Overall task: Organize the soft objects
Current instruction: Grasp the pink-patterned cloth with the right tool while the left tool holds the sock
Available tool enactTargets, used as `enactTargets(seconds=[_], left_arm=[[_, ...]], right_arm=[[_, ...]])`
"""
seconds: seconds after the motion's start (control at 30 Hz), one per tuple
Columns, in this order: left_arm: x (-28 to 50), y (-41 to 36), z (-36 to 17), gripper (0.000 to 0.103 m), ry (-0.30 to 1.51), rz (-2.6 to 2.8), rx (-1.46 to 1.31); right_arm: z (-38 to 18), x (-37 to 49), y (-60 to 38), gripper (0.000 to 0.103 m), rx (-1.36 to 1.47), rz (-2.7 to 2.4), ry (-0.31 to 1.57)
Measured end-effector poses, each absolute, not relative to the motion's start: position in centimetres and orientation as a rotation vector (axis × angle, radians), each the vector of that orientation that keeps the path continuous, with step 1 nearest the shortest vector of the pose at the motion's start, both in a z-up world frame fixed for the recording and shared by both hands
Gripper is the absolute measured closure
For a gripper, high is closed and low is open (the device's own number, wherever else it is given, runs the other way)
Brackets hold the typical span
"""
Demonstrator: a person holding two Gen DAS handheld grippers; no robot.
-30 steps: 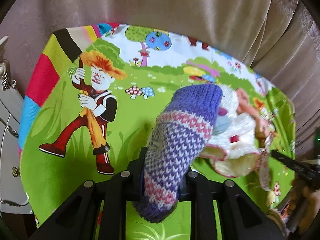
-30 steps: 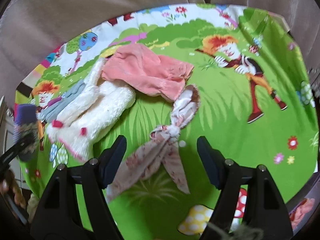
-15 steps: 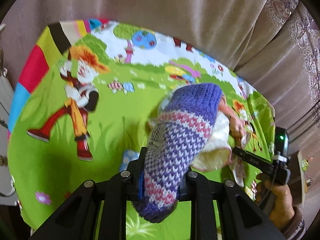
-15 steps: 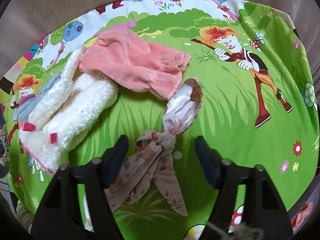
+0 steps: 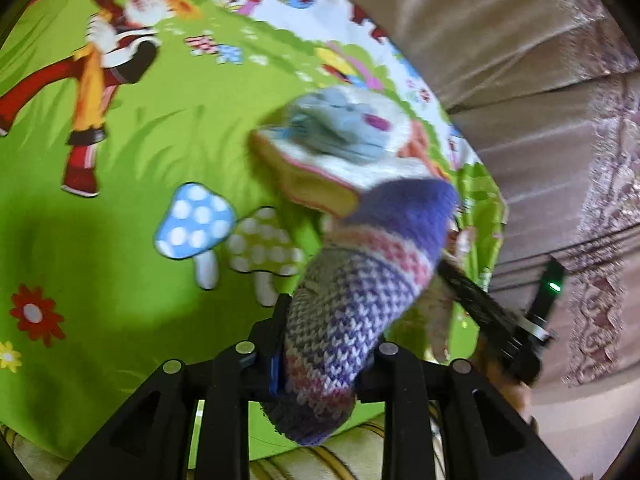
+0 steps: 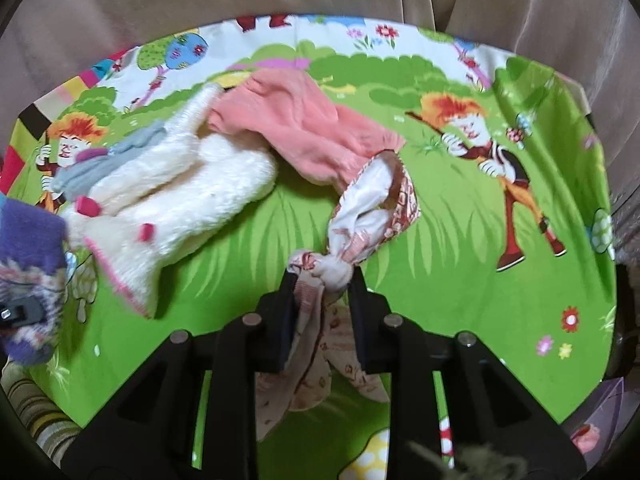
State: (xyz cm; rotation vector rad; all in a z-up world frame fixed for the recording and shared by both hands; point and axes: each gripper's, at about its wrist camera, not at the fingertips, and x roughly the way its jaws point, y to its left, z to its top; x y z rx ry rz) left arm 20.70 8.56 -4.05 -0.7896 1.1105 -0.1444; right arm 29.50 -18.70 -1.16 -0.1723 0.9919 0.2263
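Risk lies with the right hand-held gripper (image 6: pixel 322 280), clamped on the knotted floral cloth (image 6: pixel 340 268): lifting could drag the pink garment (image 6: pixel 300 136) ahead of it, while the left hand-held gripper (image 5: pixel 320 354) grips the knitted sock (image 5: pixel 360 292).

- Left gripper (image 5: pixel 324 354): matte black plastic, angular ribbed frame; four round silver screw heads are set across it; blue edging is seen at 9 o'clock of the finger gap.
- Right gripper (image 6: pixel 322 320): an identical black frame is shown, four silver screw heads, flat black fingers (image 6: pixel 288 316).

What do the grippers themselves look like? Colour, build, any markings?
Both the left gripper and the right gripper are matte black plastic with two flat fingers, triangular cut-outs in the linkage and round silver pivot pins. No cables or lettering are visible.
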Motion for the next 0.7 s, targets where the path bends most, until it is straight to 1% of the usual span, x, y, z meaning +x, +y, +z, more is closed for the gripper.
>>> enactTargets(seconds=[0.03, 0.1, 0.2, 0.3, 0.53, 0.63, 0.7], left_arm=[[20.7, 8.7, -4.3, 0.071, 1.116, -0.127, -0.791], [20.6, 9.0, -4.4, 0.06, 1.138, -0.067, -0.758], [20.4, 9.2, -4.1, 0.051, 1.136, -0.008, -0.709], [20.3, 9.2, -3.4, 0.044, 1.117, 0.049, -0.64], [19.9, 10.3, -3.1, 0.034, 1.091, 0.149, -0.543], [19.9, 10.0, -2.2, 0.025, 1.069, 0.178, -0.423], [20.3, 9.2, -1.6, 0.017, 1.06, 0.157, -0.358]], right_arm=[[-0.7, 29.1, -18.7, 0.075, -0.169, 0.23, 0.983], [-0.2, 28.6, -18.6, 0.075, -0.171, 0.236, 0.968], [0.5, 27.8, -18.5, 0.075, -0.163, 0.252, 0.957], [0.8, 27.5, -18.5, 0.075, -0.161, 0.26, 0.953], [1.0, 26.7, -18.6, 0.075, -0.145, 0.282, 0.959], [1.3, 26.2, -18.5, 0.075, -0.144, 0.295, 0.955], [1.5, 25.8, -18.4, 0.075, -0.149, 0.303, 0.953]])
